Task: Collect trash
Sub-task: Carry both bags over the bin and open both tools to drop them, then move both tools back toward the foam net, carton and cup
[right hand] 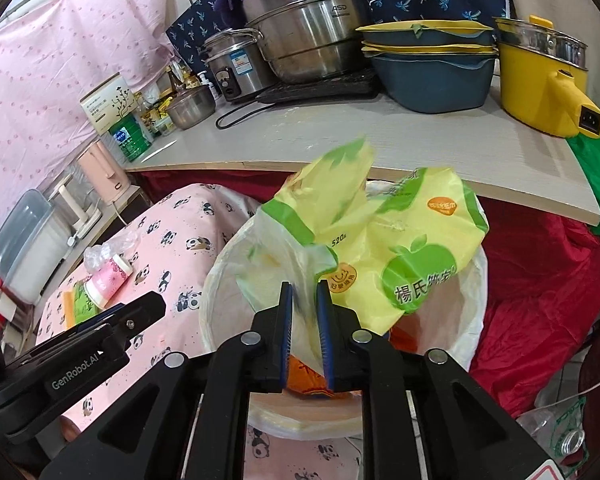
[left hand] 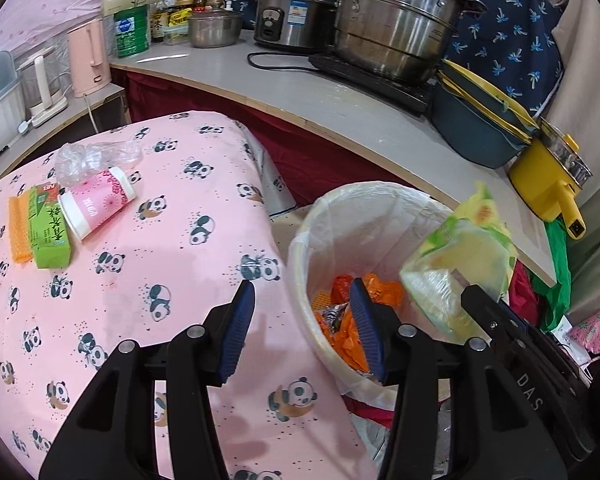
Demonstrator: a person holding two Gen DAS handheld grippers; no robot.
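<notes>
Crinkled yellow-green plastic wrapper [right hand: 380, 248] over lined round bin [right hand: 216, 292].

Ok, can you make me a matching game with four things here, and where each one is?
Things:
1. yellow-green wrapper
2. pink paper cup
3. orange wrappers
4. steel steamer pot

Places:
a. on the counter
b. inside the trash bin
c. lying on the panda cloth
d. between the right gripper's pads, over the bin

Pairs: 1-d, 2-c, 3-b, 4-a
</notes>
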